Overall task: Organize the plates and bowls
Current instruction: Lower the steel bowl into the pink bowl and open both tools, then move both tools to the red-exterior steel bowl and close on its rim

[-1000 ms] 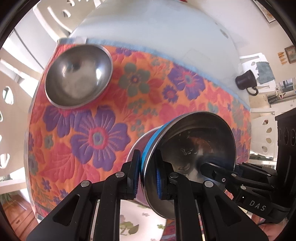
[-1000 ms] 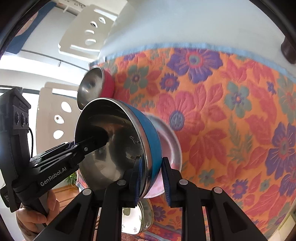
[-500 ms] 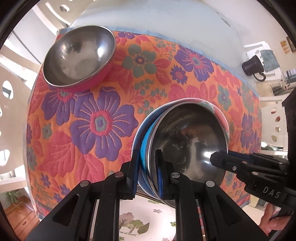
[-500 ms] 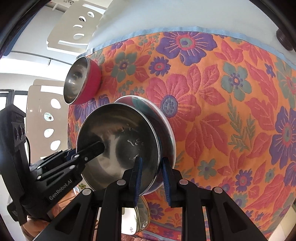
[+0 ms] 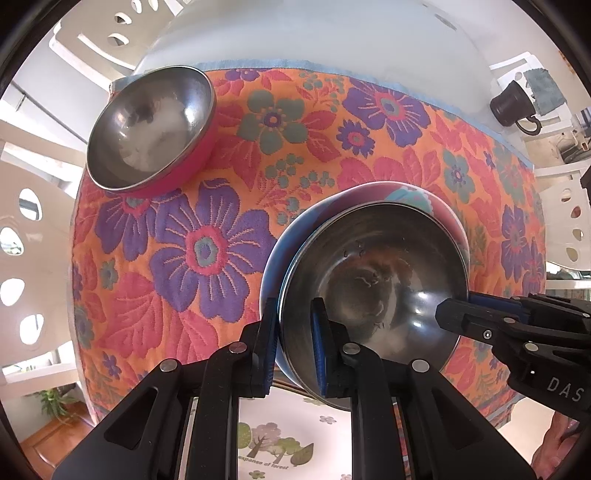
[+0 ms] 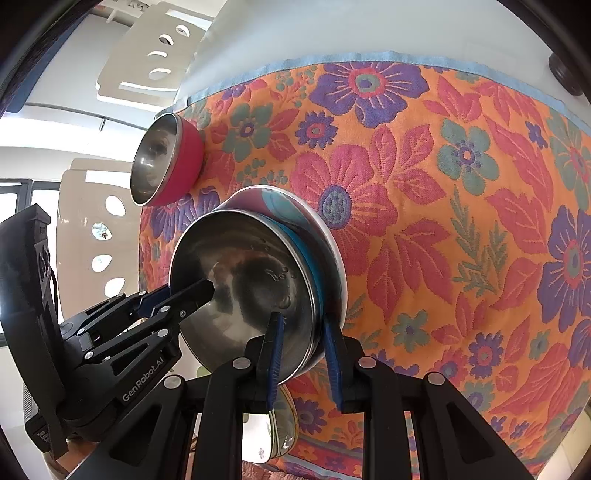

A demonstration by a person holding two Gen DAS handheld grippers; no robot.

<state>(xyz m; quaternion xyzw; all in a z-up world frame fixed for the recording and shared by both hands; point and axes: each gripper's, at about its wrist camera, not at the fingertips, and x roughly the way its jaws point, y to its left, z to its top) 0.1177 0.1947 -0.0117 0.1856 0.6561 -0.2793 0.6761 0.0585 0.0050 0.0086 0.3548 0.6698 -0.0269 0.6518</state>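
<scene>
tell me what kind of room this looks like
Probably a home dining area. A white table carries a floral cloth, pale cut-out chairs stand around it, and steel bowls, one red-sided bowl and one blue-sided bowl, sit there as tableware.

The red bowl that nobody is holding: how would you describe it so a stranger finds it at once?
Start from the flowered orange cloth covering the table, and go to its far left corner, by the pale blue hem. The red bowl sits there alone, steel inside. Unlike the blue bowl, it rests in no dish, and neither gripper touches it.
</scene>
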